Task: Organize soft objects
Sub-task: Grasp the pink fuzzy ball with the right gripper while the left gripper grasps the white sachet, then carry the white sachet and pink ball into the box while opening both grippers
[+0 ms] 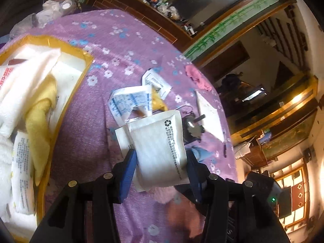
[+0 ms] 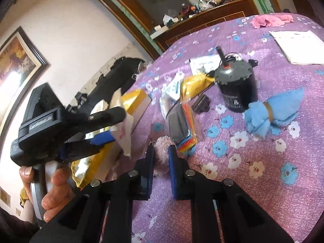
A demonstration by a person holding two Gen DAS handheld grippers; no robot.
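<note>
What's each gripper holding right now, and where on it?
Left gripper pinches a white packet across its lower half. Right gripper squeezes a fuzzy pink cloth near its top end.

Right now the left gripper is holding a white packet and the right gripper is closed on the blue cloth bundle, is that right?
Not quite. The left gripper does hold the white packet, but the right gripper is closed on a fuzzy pink item, as the right wrist view shows. The blue cloth bundle lies untouched on the purple bedspread.

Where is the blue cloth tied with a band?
In the right wrist view, the blue cloth lies on the purple tablecloth, right of centre, beside the dark cylinder.
</note>
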